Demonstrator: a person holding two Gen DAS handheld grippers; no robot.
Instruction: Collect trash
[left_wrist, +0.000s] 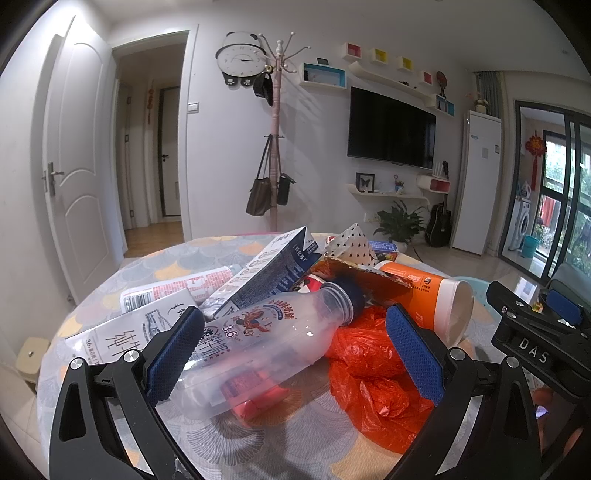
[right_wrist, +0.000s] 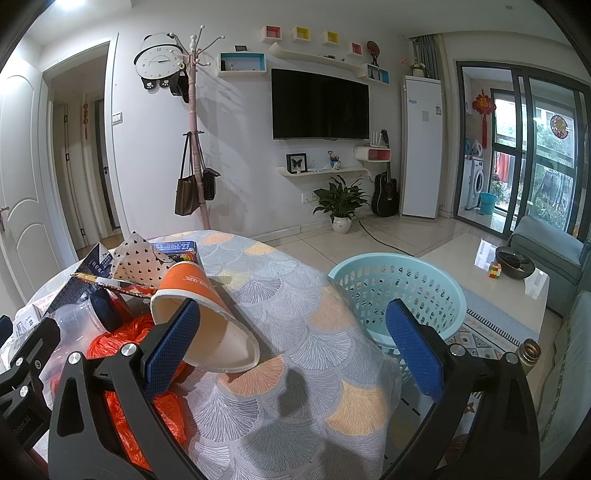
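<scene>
Left wrist: left gripper (left_wrist: 293, 354) spread, straddling clear plastic bottle (left_wrist: 266, 343); crumpled red bag (left_wrist: 373, 373) at three o'clock. Right gripper (right_wrist: 293, 354) spread, empty; orange paper cup (right_wrist: 207, 317) at ten o'clock.

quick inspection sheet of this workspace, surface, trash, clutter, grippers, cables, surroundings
surface: round table under a fan-patterned cloth, its right half bare.
job's things: clear plastic bottle lying on its side; orange paper cup tipped over; red plastic bag crumpled beside the bottle; blue milk carton and white milk carton in the pile; teal basket on the floor past the table edge, looks empty.
clutter: heart-print paper bag at the back of the pile.
grippers: left gripper open, astride the bottle; right gripper open, holding nothing, beside the cup.
cables: black cord across the floor by the potted plant.
surroundings: wall television, coat stand, guitar.
</scene>
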